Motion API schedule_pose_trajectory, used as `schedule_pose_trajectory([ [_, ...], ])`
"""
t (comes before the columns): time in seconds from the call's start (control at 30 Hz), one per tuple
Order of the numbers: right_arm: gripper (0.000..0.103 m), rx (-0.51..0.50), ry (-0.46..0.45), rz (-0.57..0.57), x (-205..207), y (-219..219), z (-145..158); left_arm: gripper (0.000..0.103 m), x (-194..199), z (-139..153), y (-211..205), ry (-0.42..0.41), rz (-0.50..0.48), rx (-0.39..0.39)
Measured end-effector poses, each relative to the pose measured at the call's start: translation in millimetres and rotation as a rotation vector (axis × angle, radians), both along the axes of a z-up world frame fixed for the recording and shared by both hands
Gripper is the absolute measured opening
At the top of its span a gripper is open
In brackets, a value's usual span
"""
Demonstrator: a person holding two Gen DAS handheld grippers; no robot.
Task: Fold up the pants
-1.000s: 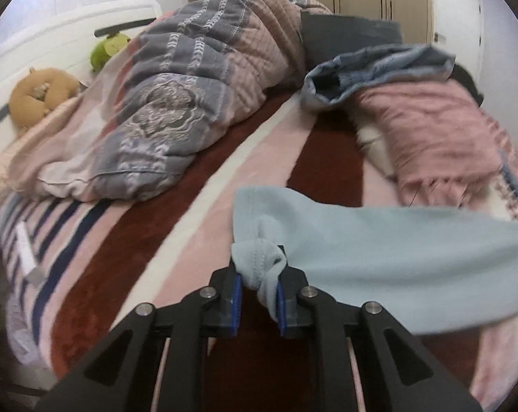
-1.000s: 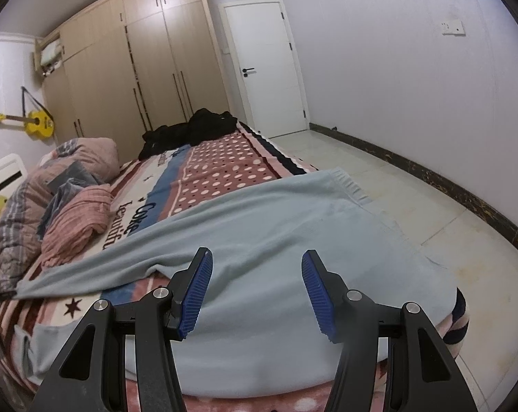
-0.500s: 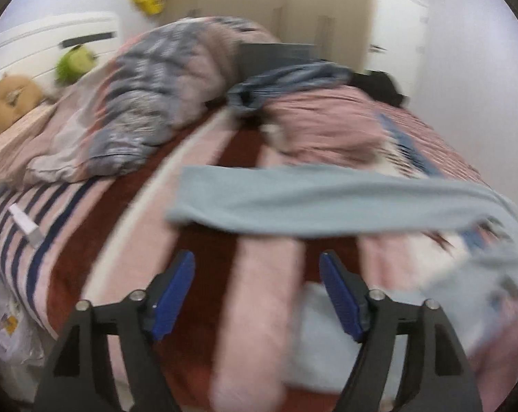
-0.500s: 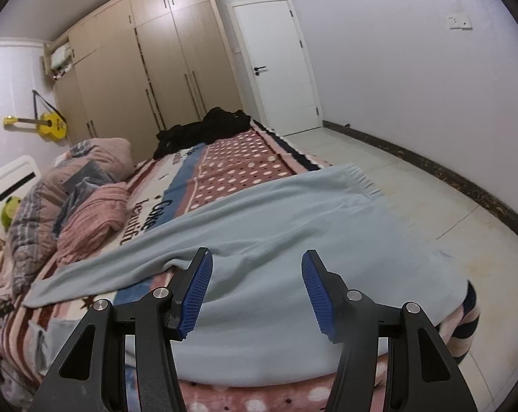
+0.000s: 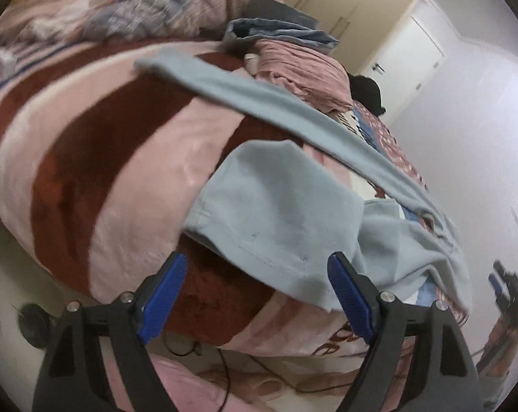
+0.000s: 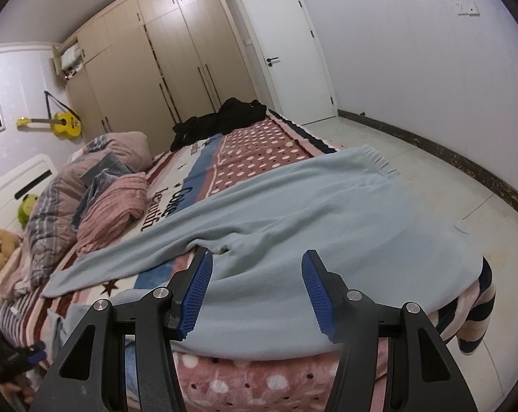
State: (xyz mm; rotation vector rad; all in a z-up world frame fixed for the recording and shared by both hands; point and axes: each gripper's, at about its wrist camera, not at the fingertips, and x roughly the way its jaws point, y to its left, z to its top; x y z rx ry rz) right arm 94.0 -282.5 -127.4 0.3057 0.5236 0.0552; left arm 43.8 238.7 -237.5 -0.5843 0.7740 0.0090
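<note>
The light blue pants (image 6: 293, 226) lie spread across the near part of the bed (image 6: 259, 144), legs apart, one stretching far left, so folding has barely begun. The left gripper (image 5: 255, 292), jaws just opened, stands spread and empty near the other leg's cuff (image 5: 259, 213); the right gripper (image 6: 257, 292) hovers spread over the seat.

I am reading dark lettering on the white band of the blanket (image 6: 176, 202) covering the bed: one word looking like "Coke", and beside it a longer word beginning "Leauti", its end running under the pants (image 6: 293, 213). In my left view, brown letters on the blanket's hanging edge are showing too blurred to read.
</note>
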Motion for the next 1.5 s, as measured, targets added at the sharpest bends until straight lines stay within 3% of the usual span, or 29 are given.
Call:
schedule_pose_trajectory([
  [0.13,0.051,0.012,-0.009,0.001,-4,-1,1,0.078,10,-12,-3,-0.004,0.067,-0.037],
  [0.17,0.051,0.015,-0.011,-0.001,-4,-2,2,0.072,11,-11,-4,-0.007,0.088,-0.031],
  [0.23,0.051,0.016,-0.012,-0.006,-6,-3,2,0.045,11,-5,-5,-0.014,0.133,0.009],
  [0.27,0.051,0.016,-0.012,-0.007,-6,-4,2,0.020,11,-2,-5,-0.019,0.144,0.028],
  [0.3,0.051,0.016,-0.012,-0.008,-6,-4,3,0.008,11,3,-4,-0.034,0.148,0.032],
  [0.37,0.051,0.018,-0.010,-0.012,-7,-5,2,0.002,8,10,4,-0.043,0.159,0.056],
  [0.63,0.051,0.008,0.002,-0.027,-5,-10,1,0.002,23,51,59,-0.010,0.251,0.418],
  [0.83,0.051,-0.009,-0.001,-0.061,-3,-17,5,0.002,68,60,106,0.061,0.223,0.580],
  [1.0,0.051,-0.013,0.009,-0.094,-1,-27,7,0.002,108,57,125,0.111,0.211,0.537],
  [1.13,0.051,-0.040,0.044,-0.131,2,-43,0,0.006,125,38,122,0.193,0.182,0.534],
  [1.17,0.051,-0.049,0.059,-0.144,4,-50,-3,0.009,125,35,121,0.199,0.182,0.533],
  [1.23,0.053,-0.060,0.081,-0.171,5,-64,-9,0.026,120,31,121,0.216,0.208,0.543],
  [1.27,0.054,-0.062,0.089,-0.179,5,-70,-11,0.045,115,30,122,0.216,0.221,0.532],
  [1.3,0.058,-0.062,0.100,-0.186,5,-77,-14,0.054,108,31,124,0.206,0.228,0.505],
  [1.43,0.067,-0.073,0.149,-0.214,2,-102,-27,0.057,81,33,123,0.174,0.225,0.374],
  [1.5,0.070,-0.055,0.165,-0.225,0,-112,-35,0.064,68,30,120,0.156,0.217,0.292],
])
